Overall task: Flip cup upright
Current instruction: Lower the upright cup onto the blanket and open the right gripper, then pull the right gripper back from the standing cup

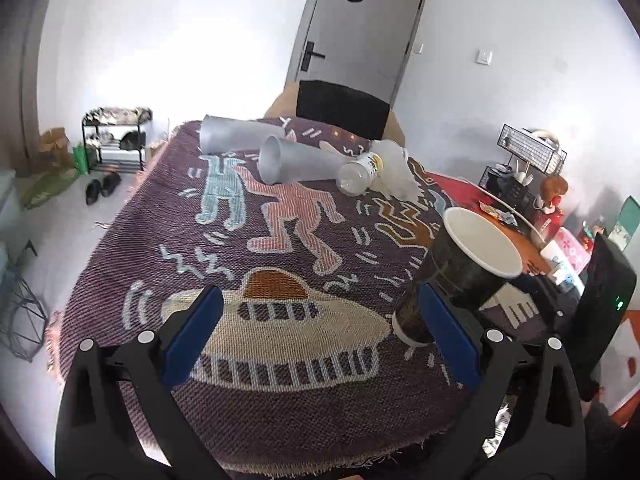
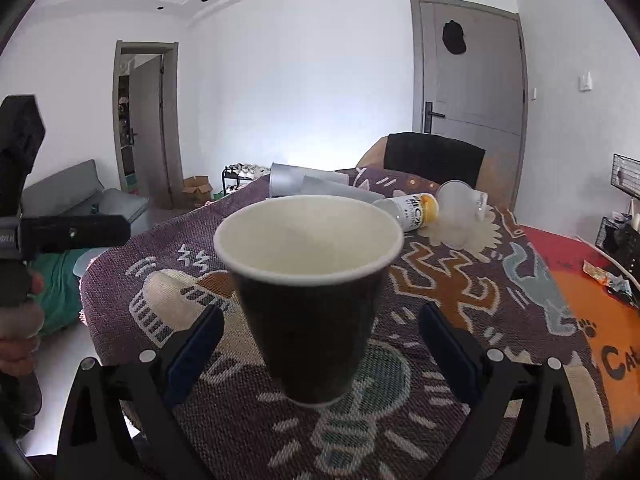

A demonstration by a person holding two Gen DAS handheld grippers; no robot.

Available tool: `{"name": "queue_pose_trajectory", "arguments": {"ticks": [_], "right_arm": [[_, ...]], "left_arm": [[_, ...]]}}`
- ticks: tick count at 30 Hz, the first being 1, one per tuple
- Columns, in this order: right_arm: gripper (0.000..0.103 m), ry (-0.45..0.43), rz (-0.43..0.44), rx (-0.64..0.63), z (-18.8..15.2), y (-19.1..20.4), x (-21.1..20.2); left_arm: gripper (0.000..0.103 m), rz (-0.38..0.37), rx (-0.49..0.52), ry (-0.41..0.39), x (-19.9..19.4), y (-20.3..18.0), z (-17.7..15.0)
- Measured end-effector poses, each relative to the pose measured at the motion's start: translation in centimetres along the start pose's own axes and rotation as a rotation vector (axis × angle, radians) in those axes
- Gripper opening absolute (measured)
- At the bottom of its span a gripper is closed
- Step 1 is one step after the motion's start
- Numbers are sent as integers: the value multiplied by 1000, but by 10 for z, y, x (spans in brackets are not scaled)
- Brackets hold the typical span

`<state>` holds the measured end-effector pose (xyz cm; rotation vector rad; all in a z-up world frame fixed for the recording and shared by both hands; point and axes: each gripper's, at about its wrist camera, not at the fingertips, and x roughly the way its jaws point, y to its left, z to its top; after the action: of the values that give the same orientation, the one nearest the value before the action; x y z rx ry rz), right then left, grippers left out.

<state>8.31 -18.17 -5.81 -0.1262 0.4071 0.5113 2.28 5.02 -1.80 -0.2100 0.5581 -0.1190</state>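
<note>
Cup: dark paper cup [image 2: 310, 300] with white inside, upright, mouth up, standing on the patterned cloth [image 1: 280, 408] over the desk.
Right hand-held gripper [image 2: 320, 346]: jaws spread wide, cup between them, neither blue pad [image 2: 196, 346] touching it.
Left hand-held gripper [image 1: 320, 334]: jaws wide apart, holding nothing; cup [image 1: 456, 272] just beyond its right finger.
Far end of cloth: two grey cups [image 1: 296, 160] on their sides, a bottle [image 1: 358, 172] lying down, a clear cup [image 2: 456, 212] tipped over.
</note>
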Motion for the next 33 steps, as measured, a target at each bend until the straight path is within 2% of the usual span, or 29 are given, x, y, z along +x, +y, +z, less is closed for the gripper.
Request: {"name": "queue_pose_trajectory", "arguments": {"ticks": [5, 10, 14, 17, 21, 23, 25, 33], "right_arm": [[95, 0, -47, 3, -2, -4, -21], [95, 6, -47, -8, 0, -6, -50], [95, -3, -56, -18, -1, -5, -75], [95, -15, -50, 23, -1, -10, -95], [95, -18, -58, 78, -3, -20, -113], [95, -11, -50, 109, -4, -26, -120], [95, -19, -42, 139, -5, -31, -127], [95, -53, -25, 160, -7, -38, -145]], "left_arm": [[97, 52, 6, -55, -19, -15, -11], [97, 87, 13, -107, -40, -30, -16], [97, 81, 46, -141, -53, -46, -19], [97, 48, 67, -143, -60, -58, -21], [97, 69, 78, -176, -70, -71, -21], [97, 81, 102, -188, -73, -78, -23], [97, 53, 123, -205, -78, -84, -25], [97, 24, 165, -260, -96, -92, -38]]}}
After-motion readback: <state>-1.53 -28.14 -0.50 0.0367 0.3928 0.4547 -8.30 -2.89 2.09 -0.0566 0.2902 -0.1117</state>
